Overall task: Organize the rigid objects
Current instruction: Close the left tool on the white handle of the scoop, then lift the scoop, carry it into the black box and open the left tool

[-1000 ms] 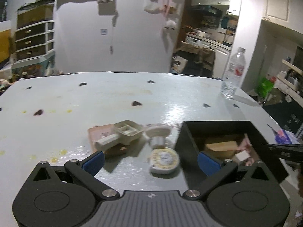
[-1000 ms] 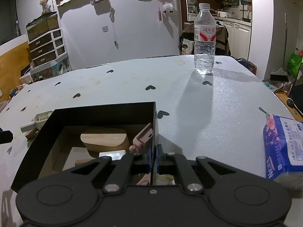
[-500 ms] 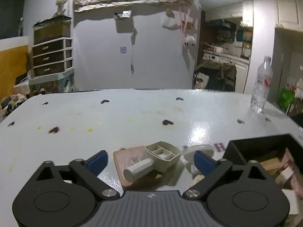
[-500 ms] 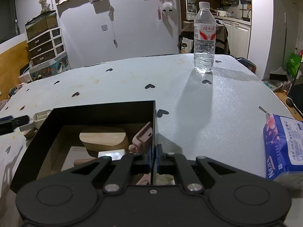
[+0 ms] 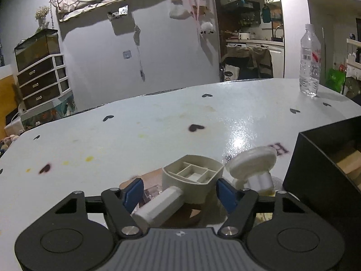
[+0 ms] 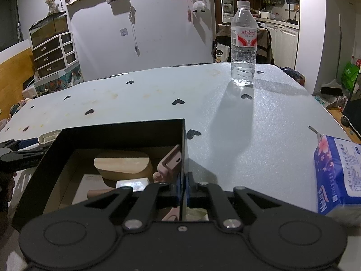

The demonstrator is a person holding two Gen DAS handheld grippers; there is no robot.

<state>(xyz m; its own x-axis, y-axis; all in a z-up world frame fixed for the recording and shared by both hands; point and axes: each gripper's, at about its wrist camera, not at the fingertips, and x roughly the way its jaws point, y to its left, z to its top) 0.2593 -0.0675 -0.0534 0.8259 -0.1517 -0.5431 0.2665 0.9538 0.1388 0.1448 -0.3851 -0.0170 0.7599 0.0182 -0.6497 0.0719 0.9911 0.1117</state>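
Observation:
A beige compartmented scoop with a white handle lies on a pinkish card on the white table. My left gripper straddles it, jaws closing; the blue pads show no firm press on it. A white mushroom-shaped piece lies just right of the scoop. Further right stands the black box. In the right wrist view my right gripper is shut on the black box's right wall. Inside the box lie a wooden block and a pink piece. The left gripper shows at the box's left.
A water bottle stands at the far right of the table, also seen as the bottle in the left wrist view. A blue tissue pack lies near the right edge. Drawers and clutter stand beyond the table's far left.
The left gripper has come down and forward over the scoop, and its jaws have narrowed around it. The yellowish round object has slipped mostly behind the right finger. The right gripper has kept still.

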